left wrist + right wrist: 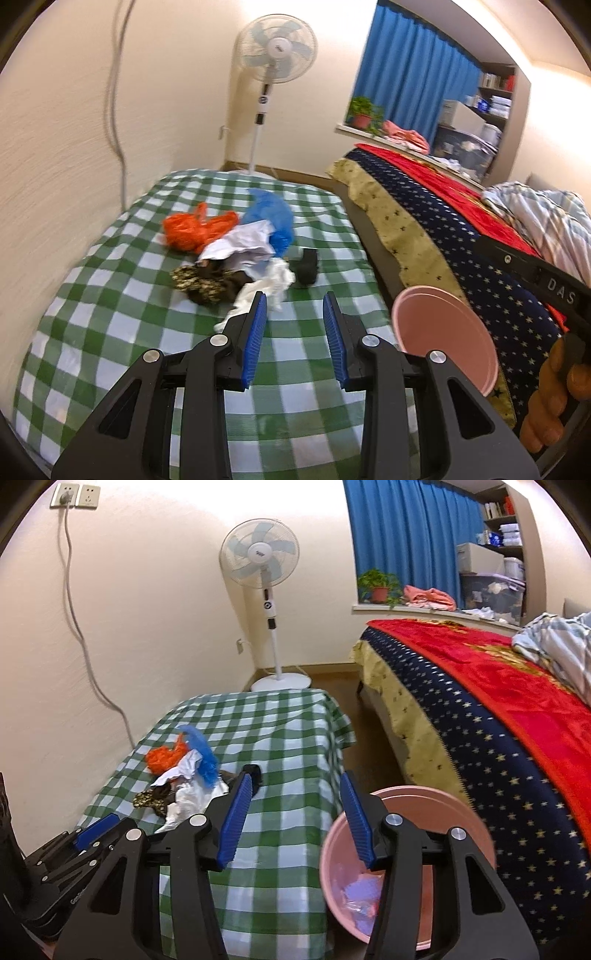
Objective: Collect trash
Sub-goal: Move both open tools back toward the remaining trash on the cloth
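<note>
Pink bin [413, 805], one; two open grippers

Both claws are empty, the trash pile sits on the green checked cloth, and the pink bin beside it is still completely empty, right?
Not quite. The pink bin is not empty: the right wrist view shows pale purple scraps at its bottom. The rest holds: the left claw and right claw are empty, and the trash pile sits on the green checked cloth.
</note>
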Available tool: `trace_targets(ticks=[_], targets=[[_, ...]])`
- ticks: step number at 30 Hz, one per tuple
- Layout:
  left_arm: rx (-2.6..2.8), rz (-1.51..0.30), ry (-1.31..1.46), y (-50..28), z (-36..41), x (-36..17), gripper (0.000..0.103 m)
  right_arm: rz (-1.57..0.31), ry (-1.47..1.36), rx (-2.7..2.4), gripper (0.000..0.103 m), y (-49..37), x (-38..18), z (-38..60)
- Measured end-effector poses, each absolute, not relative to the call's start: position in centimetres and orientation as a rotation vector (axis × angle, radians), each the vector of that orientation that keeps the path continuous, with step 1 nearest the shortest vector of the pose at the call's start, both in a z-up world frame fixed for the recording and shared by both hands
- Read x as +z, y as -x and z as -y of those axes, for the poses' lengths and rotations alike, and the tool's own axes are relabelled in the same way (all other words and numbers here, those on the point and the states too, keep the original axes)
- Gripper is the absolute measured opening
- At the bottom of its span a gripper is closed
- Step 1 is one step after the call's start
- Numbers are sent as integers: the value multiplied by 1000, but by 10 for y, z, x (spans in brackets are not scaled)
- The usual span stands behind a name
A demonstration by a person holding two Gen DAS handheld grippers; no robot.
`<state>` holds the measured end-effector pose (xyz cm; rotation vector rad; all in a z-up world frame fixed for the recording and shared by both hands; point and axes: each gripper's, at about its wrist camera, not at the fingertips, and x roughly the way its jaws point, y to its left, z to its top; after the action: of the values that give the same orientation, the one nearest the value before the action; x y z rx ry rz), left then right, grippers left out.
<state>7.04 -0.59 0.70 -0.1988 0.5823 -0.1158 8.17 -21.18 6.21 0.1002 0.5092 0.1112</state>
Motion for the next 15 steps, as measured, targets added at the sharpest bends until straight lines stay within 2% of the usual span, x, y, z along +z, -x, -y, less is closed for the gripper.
trace_targets(ticks=[15], targets=[[105,-589,247,-88,-36,-18,32,-556,-137,237,43,-120,33,172]])
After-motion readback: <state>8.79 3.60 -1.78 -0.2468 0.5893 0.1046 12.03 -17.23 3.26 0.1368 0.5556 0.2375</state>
